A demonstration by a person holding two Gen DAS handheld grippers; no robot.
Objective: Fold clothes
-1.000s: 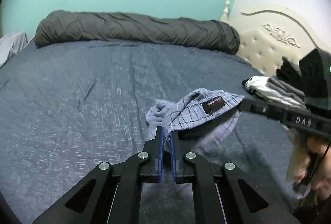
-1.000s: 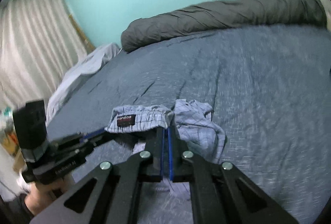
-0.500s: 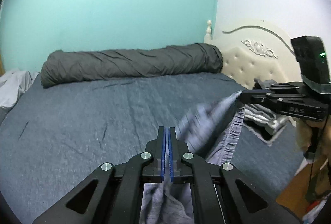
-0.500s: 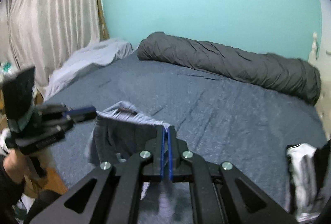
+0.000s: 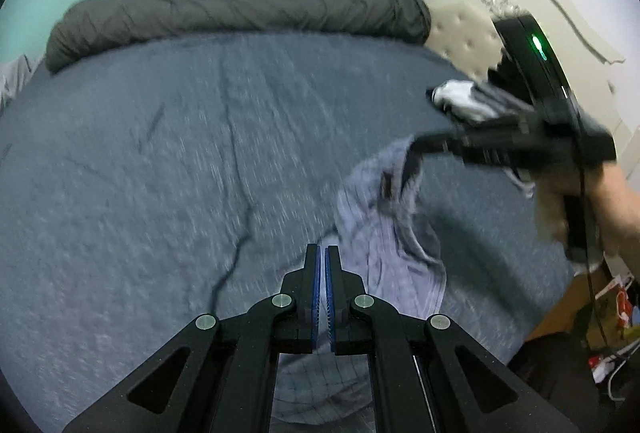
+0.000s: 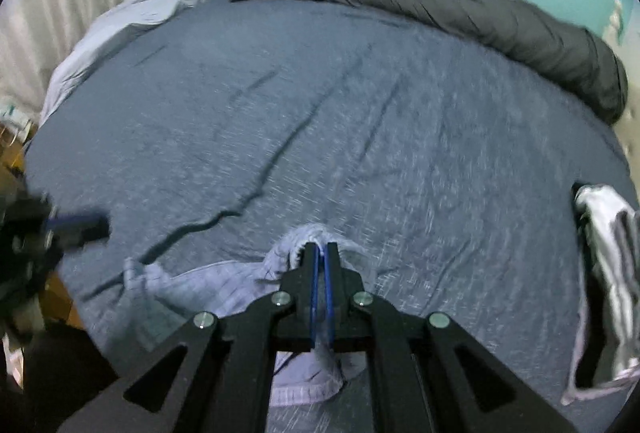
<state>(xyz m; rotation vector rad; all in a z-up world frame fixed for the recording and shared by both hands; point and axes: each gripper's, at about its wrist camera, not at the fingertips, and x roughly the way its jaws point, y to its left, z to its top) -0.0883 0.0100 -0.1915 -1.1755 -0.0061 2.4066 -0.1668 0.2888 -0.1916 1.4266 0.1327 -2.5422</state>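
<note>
Pale blue checked shorts hang crumpled from my right gripper, which is shut on one bunched edge. The rest of the shorts trails onto the dark blue bed toward the front left. My left gripper is shut, with no cloth showing between its blue pads, though fabric lies just right of it and under it. In the right wrist view the left gripper is blurred and sits apart from the nearest corner of the shorts. A hand holds the right gripper's handle.
A rolled dark grey duvet lies along the far side of the bed. A pile of white and grey clothes sits at the right edge by the cream headboard. A pale sheet is heaped at the far left corner.
Both grippers have tipped down toward the bed from their raised pose. The shorts came down from mid-air onto the bedding, and their left end no longer sits at the left gripper's tips.
</note>
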